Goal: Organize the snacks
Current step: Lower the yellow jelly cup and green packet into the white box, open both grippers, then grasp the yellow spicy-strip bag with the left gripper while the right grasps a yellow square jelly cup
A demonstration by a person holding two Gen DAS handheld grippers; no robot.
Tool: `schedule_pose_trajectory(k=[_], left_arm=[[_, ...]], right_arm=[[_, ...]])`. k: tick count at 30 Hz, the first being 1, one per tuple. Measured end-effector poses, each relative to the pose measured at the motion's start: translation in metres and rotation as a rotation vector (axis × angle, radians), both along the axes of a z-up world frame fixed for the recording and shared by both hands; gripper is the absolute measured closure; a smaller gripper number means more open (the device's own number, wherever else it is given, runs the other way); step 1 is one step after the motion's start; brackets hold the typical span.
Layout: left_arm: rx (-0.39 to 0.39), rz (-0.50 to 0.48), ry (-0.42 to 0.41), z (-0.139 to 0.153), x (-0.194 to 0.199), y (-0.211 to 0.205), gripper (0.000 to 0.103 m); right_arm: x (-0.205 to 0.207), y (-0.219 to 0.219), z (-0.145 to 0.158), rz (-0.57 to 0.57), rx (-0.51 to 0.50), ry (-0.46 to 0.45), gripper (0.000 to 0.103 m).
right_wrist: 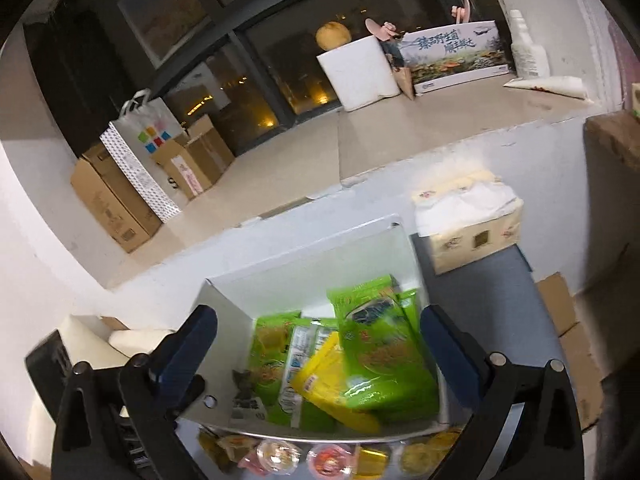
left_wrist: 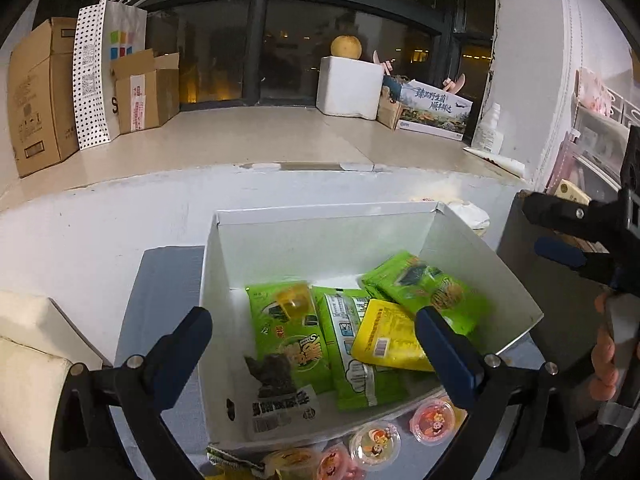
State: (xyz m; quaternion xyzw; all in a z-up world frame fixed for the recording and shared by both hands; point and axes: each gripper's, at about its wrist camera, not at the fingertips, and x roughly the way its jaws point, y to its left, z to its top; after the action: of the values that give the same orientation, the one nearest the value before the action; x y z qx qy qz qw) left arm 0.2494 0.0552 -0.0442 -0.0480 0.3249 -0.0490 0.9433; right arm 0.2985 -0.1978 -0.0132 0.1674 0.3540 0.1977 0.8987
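Observation:
A white cardboard box [left_wrist: 320, 236] stands on a grey table and holds several green snack packs [left_wrist: 288, 340], a yellow pack [left_wrist: 388, 336] and a small yellow jelly cup [left_wrist: 295, 299] on top of a green pack. My left gripper [left_wrist: 312, 332] is open above the box, holding nothing. Jelly cups [left_wrist: 374, 444] lie on the table in front of the box. In the right wrist view the box [right_wrist: 320, 256] shows the same green packs [right_wrist: 380, 352]. My right gripper [right_wrist: 316, 344] is open and empty over it; it also shows in the left wrist view [left_wrist: 560, 236] at the right.
A tissue pack [right_wrist: 468, 224] stands right of the box. A wide sill behind carries cardboard boxes [left_wrist: 40, 92], a dotted paper bag [left_wrist: 96, 72], a white foam box [left_wrist: 350, 86] with a round fruit on top, and a printed carton [left_wrist: 434, 110]. A white cushion [left_wrist: 28, 344] sits left.

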Motion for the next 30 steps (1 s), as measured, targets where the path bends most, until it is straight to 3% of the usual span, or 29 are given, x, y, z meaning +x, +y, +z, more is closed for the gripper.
schedule_pose_trajectory(k=[5,10,13,17,19,23,30], left_arm=[[0.003,-0.013,-0.014,0.011,-0.021,-0.001,0.0],[0.024,-0.041,-0.055,0.017,-0.07,-0.01,0.0],[0.013,-0.04,-0.055,0.007,-0.103,-0.017,0.0],[0.008,-0.024,-0.017,-0.027,-0.147,-0.031,0.0],[-0.003,-0.027,0.007,-0.04,-0.159,-0.035,0.0],[-0.023,-0.039,0.049,-0.059,-0.168,-0.039,0.0],[-0.033,-0.02,0.047,-0.064,-0.17,-0.036,0.0]], right_arm=[[-0.019,-0.005,0.011,0.043,-0.001,-0.055,0.0],[-0.066,-0.018,0.013,0.111,-0.105,-0.175,0.0],[-0.092,-0.029,-0.007,0.133,-0.181,-0.143,0.0],[-0.132,-0.052,-0.045,0.052,-0.255,-0.158,0.0],[-0.137,-0.064,-0.068,0.003,-0.268,-0.102,0.0],[-0.125,-0.073,-0.092,-0.005,-0.238,-0.009,0.0],[-0.082,-0.059,-0.113,0.013,-0.212,0.058,0.0]])
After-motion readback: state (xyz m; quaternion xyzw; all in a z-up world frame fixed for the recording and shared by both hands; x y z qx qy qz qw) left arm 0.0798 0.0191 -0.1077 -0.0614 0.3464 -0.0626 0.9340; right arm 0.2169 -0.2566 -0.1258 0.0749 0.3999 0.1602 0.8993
